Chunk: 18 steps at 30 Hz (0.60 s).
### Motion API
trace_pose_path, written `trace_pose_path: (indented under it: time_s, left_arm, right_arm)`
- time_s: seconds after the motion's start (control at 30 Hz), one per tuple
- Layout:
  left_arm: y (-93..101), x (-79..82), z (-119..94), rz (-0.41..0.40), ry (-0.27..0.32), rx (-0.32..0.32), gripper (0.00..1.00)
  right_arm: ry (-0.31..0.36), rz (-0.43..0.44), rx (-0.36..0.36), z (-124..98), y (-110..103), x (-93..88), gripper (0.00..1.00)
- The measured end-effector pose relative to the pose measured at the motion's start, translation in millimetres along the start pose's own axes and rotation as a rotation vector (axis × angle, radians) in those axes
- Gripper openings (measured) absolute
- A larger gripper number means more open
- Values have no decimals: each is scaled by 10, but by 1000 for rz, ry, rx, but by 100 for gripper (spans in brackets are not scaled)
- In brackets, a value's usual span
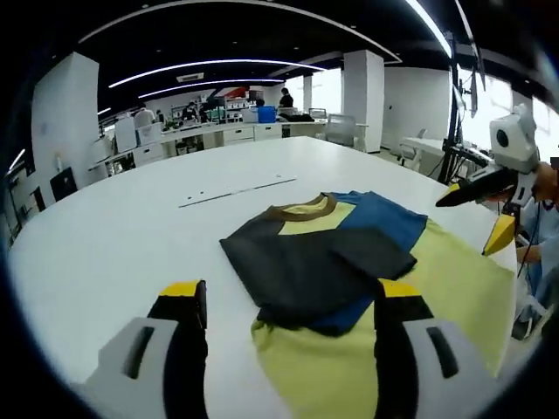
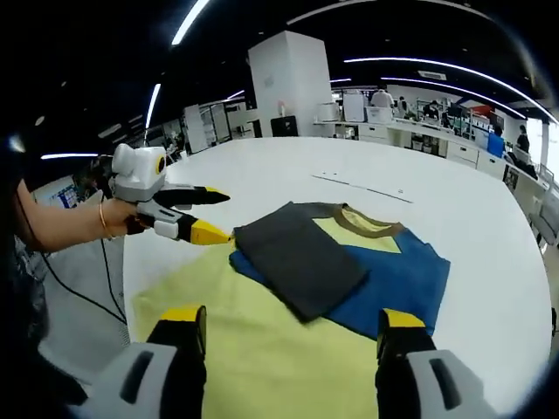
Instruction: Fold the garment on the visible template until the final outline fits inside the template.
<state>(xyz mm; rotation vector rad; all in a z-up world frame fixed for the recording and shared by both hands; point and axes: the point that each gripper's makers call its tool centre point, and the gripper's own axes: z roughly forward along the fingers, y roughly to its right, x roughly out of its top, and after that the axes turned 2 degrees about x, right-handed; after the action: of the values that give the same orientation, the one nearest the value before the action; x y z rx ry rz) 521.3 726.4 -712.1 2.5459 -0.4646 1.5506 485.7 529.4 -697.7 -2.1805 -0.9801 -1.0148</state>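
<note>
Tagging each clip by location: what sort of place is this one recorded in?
Most likely an open-plan office or lab: a large white table holding a shirt, rows of desks with people working behind, and strip ceiling lights.

The desk lies bare left of and beyond the shirt, open to a hand. At the shirt's right edge the right claw hovers, crowding that side.
</note>
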Motion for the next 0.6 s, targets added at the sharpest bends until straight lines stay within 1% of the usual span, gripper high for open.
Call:
trace_pose_path:
  time_s: [0.07,0.17,0.23,0.27,0.4,0.5,0.6]
  left_arm:
    - [-52,-52,-2,-1,-12,4,58]
    - [-119,-112,13,1,-28,11,44]
    - [-166,-194,26,59,-75,20,36]
    - [-180,-209,39,79,-81,23,33]
    - [-179,-231,80,82,-80,4,29]
    - [-172,-259,111,96,-91,-6,27]
    - [-128,-295,134,104,-101,-28,22]
  right_arm:
    - [5,-1,2,37,1,32,73]
    - [15,-6,-2,117,16,86,69]
    - [22,-10,-7,170,28,119,66]
    - [25,-11,-7,192,30,130,65]
    - [22,-28,-5,325,26,157,56]
    - [16,-35,4,423,-1,158,52]
    - [5,-45,18,526,-43,138,48]
